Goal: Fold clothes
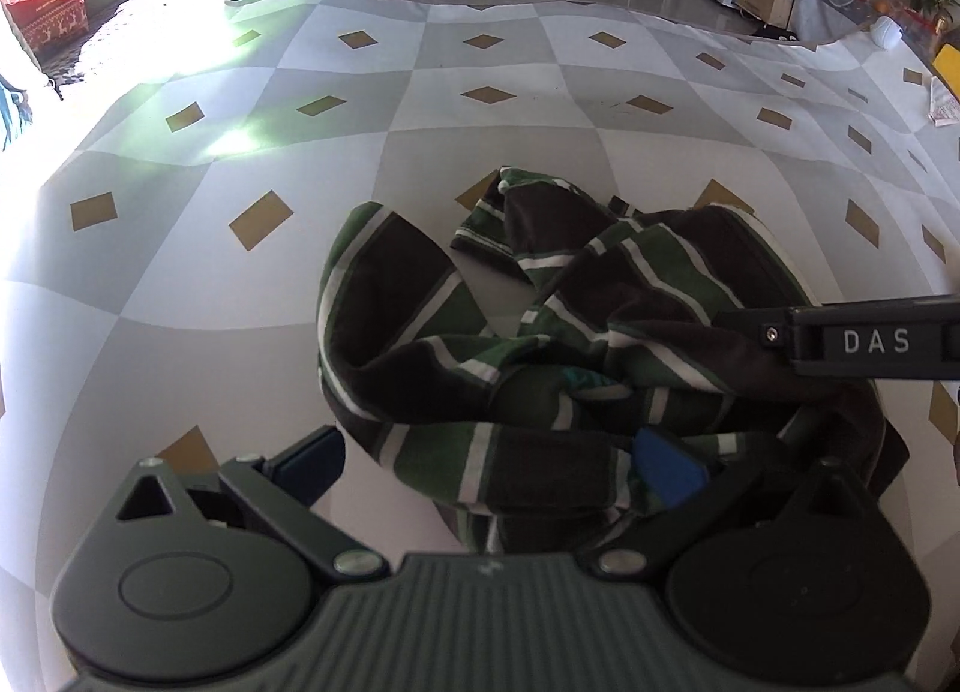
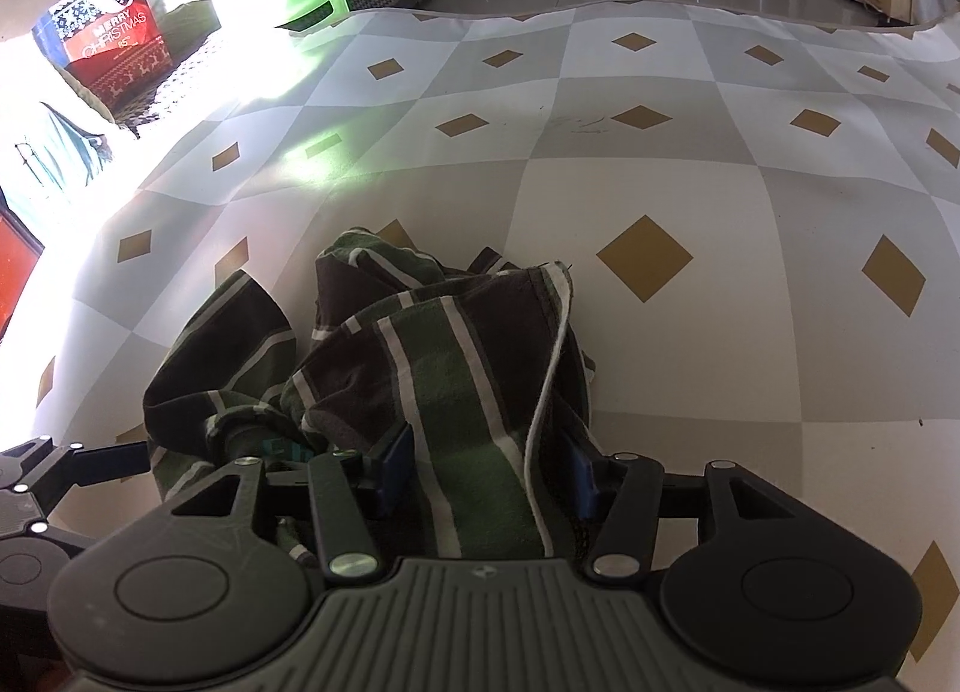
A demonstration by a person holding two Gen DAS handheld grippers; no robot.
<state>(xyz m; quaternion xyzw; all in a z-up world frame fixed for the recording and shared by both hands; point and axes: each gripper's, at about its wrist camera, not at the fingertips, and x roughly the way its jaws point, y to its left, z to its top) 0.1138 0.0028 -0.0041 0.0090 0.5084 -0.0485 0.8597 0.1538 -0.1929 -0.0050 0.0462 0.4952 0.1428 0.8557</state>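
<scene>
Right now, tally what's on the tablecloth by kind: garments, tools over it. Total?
Striped garments: 1, the crumpled green, dark and white garment.
Tools: 2, the left tool and the right tool, both over the garment's near edge.
Tablecloths: 1, the checked tablecloth underneath.
Total: 4

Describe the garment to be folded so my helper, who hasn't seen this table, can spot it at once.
Find the table covered by the grey-and-white checked cloth with gold diamonds. Near its front edge, right by the two tongs, lies the crumpled striped garment. It is the only clothing on the cloth, with dark brown and green bands split by thin white lines.
</scene>
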